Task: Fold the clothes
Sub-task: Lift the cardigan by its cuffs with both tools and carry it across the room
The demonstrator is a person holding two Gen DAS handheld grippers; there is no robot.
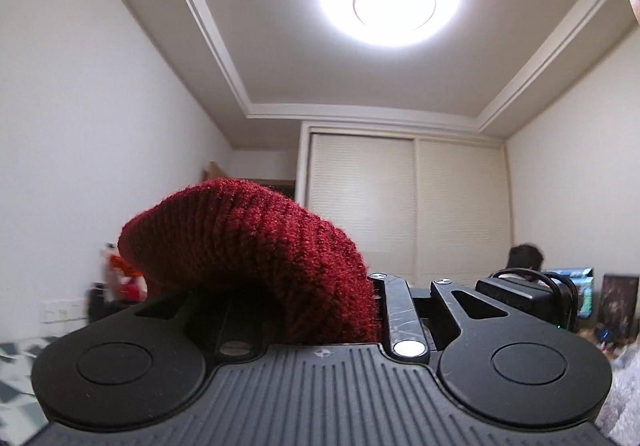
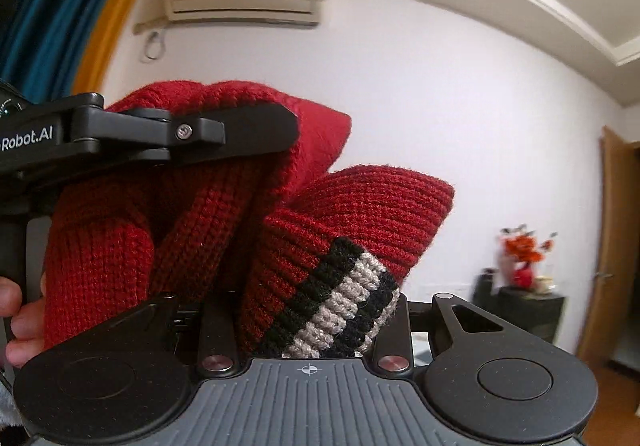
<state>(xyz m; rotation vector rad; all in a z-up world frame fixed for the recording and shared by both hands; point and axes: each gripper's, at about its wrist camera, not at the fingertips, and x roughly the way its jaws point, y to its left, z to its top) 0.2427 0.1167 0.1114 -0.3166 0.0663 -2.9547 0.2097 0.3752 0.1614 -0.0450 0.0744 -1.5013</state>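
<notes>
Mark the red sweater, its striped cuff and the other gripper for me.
red sweater (image 1: 248, 234), left wrist view, knit fold.
striped cuff (image 2: 340, 310), right wrist view, grey band.
left gripper (image 2: 256, 128), right wrist view, finger end.

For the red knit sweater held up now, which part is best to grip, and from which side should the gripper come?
Grip the ribbed edge of the sweater, near the black and grey striped cuff. There the knit is doubled and firm, so it probably slips less. Come from the open end of the fold, level, as the right gripper does. The left gripper holds another thick fold likewise.
</notes>
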